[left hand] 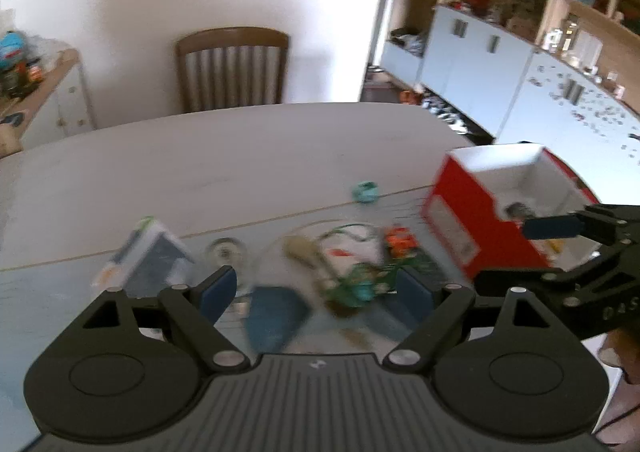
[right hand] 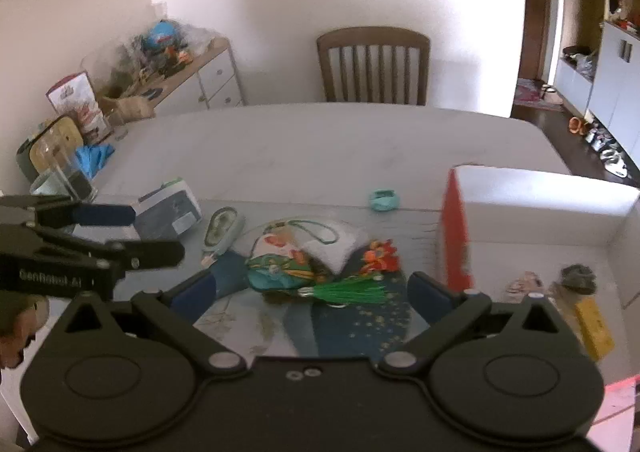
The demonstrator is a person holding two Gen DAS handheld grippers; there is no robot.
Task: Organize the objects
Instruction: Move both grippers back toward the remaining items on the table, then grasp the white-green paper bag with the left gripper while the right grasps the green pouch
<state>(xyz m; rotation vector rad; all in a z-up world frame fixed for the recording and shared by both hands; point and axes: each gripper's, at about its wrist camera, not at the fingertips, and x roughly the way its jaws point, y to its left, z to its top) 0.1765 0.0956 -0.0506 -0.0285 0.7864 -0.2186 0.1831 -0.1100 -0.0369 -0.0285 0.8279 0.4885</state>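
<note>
Only the right wrist view shows the side clutter [right hand: 72, 139]. Left gripper [left hand: 316, 288] and right gripper [right hand: 312, 292] – marked "GenRobot.AI" – gape empty over the embroidered pouch [right hand: 288, 264]; the red box [right hand: 520, 219] sits rightward.

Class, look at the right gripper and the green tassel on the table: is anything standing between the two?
Nothing visible does. The right gripper is open, and the green tassel lies on the table straight ahead between its fingers. The floral pouch sits just beyond the tassel, and the red box stands off to the right.
</note>
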